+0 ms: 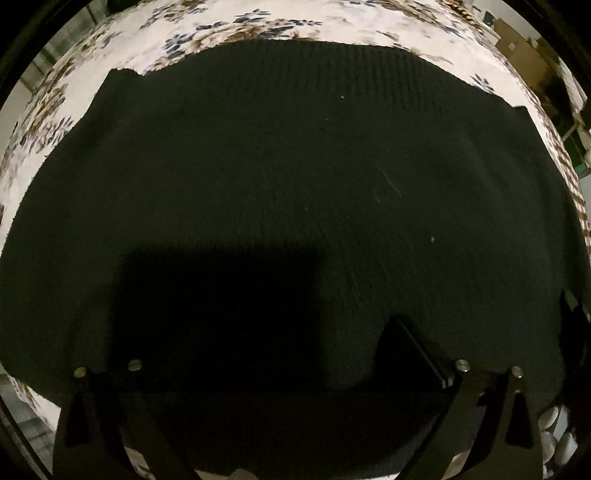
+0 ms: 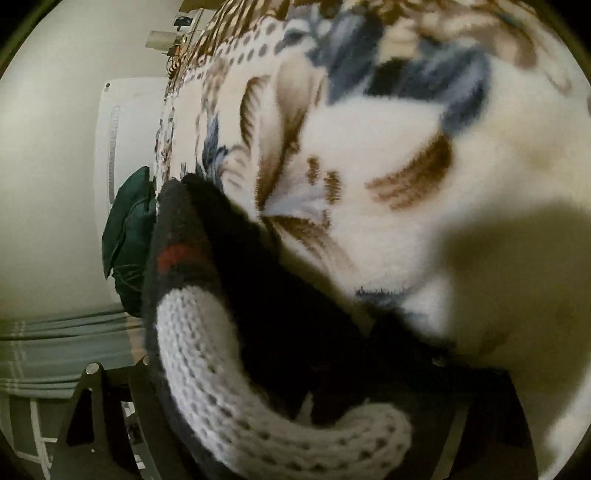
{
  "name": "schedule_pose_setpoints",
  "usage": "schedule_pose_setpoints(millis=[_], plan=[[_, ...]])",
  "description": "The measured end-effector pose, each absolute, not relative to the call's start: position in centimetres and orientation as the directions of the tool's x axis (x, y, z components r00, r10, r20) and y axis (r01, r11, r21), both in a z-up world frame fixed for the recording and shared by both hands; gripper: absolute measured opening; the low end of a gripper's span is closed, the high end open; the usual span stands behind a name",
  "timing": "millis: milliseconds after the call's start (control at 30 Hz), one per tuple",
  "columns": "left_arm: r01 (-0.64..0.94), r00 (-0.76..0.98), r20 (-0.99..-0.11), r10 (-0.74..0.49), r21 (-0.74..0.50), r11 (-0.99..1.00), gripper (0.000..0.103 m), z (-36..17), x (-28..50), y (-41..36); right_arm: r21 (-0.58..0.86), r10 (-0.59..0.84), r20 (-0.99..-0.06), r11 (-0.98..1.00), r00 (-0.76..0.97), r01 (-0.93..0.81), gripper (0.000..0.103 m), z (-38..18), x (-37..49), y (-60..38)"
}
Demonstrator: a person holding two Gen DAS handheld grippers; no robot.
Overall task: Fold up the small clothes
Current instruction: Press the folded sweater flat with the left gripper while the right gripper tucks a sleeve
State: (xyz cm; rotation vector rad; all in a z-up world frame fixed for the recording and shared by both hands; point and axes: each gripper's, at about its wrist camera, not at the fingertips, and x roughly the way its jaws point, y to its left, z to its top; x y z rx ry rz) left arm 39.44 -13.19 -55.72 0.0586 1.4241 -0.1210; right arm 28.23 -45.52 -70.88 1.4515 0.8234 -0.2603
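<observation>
The black ribbed knit sweater point(image 1: 280, 192) lies spread on the floral fleece bed blanket point(image 1: 258, 26); the left tool point(image 1: 295, 373) stands wide over its near edge, while the right tool point(image 2: 295, 387) grips a white-trimmed fold and should carry it across level, judged best to avoid bunching.

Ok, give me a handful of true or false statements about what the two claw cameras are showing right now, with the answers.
1. A dark knit sweater lies spread over a floral blanket in the left wrist view. True.
2. The blanket is plain grey. False: it is white with brown and blue flowers.
3. In the right wrist view, the right claw has knit fabric between its fingers. True.
4. That fabric is all one colour. False: it shows black, a white knit band and a small red patch.
5. The sweater in the left wrist view is rolled into a ball. False: it lies flat and spread out.
</observation>
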Motion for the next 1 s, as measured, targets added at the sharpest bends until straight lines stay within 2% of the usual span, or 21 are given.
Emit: schedule_pose_setpoints(millis=[167, 267, 300, 333, 400, 433, 500, 567, 600, 633, 667, 800, 900, 1000], plan=[[0.110, 0.181, -0.981, -0.069, -0.050, 0.993, 0.103, -56.2, 39.2, -12.9, 0.770, 0.332, -0.624, 0.110, 0.707, 0.628, 0.095, -71.1, 27.7, -46.2], [0.113, 0.194, -0.978, -0.075, -0.054, 0.992, 0.103, -56.5, 38.7, -12.7, 0.744, 0.329, -0.652, 0.105, 0.683, 0.660, 0.095, -71.2, 28.2, -46.9], [0.115, 0.188, -0.979, -0.076, -0.054, 0.992, 0.103, -56.5, 38.7, -12.6, 0.734, 0.318, -0.662, 0.096, 0.679, 0.672, 0.091, -71.0, 28.6, -47.1], [0.116, 0.179, -0.981, -0.075, -0.055, 0.992, 0.103, -56.3, 38.7, -12.6, 0.729, 0.307, -0.669, 0.095, 0.677, 0.677, 0.069, -70.8, 28.7, -47.1], [0.108, 0.171, -0.982, -0.081, -0.063, 0.992, 0.103, -55.7, 38.8, -12.3, 0.716, 0.273, -0.689, 0.119, 0.671, 0.688, 0.049, -69.4, 28.5, -46.9], [0.104, 0.176, -0.980, -0.088, -0.070, 0.992, 0.103, -55.4, 38.6, -12.1, 0.725, 0.260, -0.682, 0.123, 0.683, 0.677, 0.044, -68.5, 28.1, -46.7], [0.098, 0.184, -0.980, -0.079, -0.062, 0.993, 0.103, -55.0, 38.4, -11.7, 0.748, 0.234, -0.663, 0.176, 0.711, 0.640, 0.041, -66.3, 27.4, -46.0], [0.087, 0.192, -0.979, -0.074, -0.058, 0.995, 0.103, -55.0, 37.5, -10.9, 0.767, 0.236, -0.641, 0.177, 0.731, 0.616, 0.042, -66.2, 26.6, -45.6], [0.084, 0.192, -0.979, -0.074, -0.058, 0.995, 0.103, -55.0, 37.2, -10.7, 0.771, 0.248, -0.634, 0.139, 0.732, 0.621, 0.047, -67.2, 26.3, -45.8], [0.082, 0.192, -0.978, -0.078, -0.063, 0.995, 0.103, -54.8, 36.9, -10.3, 0.767, 0.260, -0.635, 0.098, 0.727, 0.635, 0.059, -68.3, 25.9, -46.0], [0.085, 0.195, -0.978, -0.075, -0.059, 0.995, 0.103, -54.6, 36.7, -10.1, 0.755, 0.269, -0.644, 0.069, 0.717, 0.652, 0.063, -69.3, 25.8, -46.2], [0.096, 0.202, -0.977, -0.063, -0.044, 0.994, 0.103, -54.3, 36.2, -9.3, 0.761, 0.284, -0.623, 0.007, 0.729, 0.648, 0.070, -70.1, 25.9, -46.0], [0.115, 0.181, -0.981, -0.068, -0.047, 0.992, 0.103, -54.2, 38.1, -8.7, 0.759, 0.351, -0.601, -0.031, 0.718, 0.650, 0.076, -69.7, 25.8, -43.9], [0.147, 0.176, -0.982, -0.066, -0.041, 0.988, 0.103, -54.3, 38.0, -8.5, 0.759, 0.352, -0.615, 0.022, 0.706, 0.651, 0.080, -69.5, 25.7, -41.4]])
